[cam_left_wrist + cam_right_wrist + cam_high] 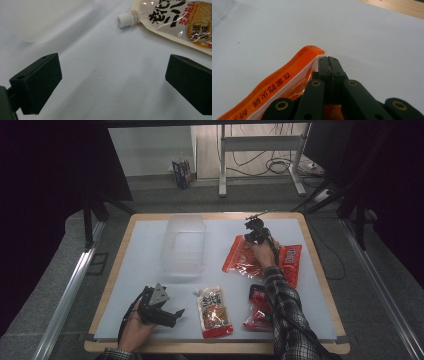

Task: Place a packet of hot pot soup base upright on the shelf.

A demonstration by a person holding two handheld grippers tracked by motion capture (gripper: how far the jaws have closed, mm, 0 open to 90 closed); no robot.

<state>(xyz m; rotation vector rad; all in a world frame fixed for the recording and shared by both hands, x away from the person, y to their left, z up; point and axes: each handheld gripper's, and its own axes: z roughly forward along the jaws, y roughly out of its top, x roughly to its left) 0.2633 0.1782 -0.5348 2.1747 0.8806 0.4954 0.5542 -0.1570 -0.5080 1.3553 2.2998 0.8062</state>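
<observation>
From the high view, the clear plastic container (pixel 183 245) sits in the upper middle of the bench (pixel 145 270) with nothing inside it, so as I judge it the packing has barely begun. The right gripper (pixel 256 233) reaches to the upper right of the frame, onto the far corner of the orange packet (pixel 240 257), which lies flat just right of the container. A red packet (pixel 257 307) lies at the lower right, partly under the plaid sleeve (pixel 287 315), and a spouted sauce pouch (pixel 215 312) rests at the lower middle. The left gripper (pixel 167 312) waits at the lower left, just beside that pouch. In the left gripper view its jaws stand wide apart with bare bench between them, the sauce pouch (pixel 180 22) and its white cap (pixel 125 19) in the upper right, apart from the jaws. In the right gripper view the jaws of the right gripper (pixel 329 61) are pressed together on the upper edge of the orange packet (pixel 287 80) at its corner. What remains, I would say, is lifting this packet over into the container, then the other pouches.
</observation>
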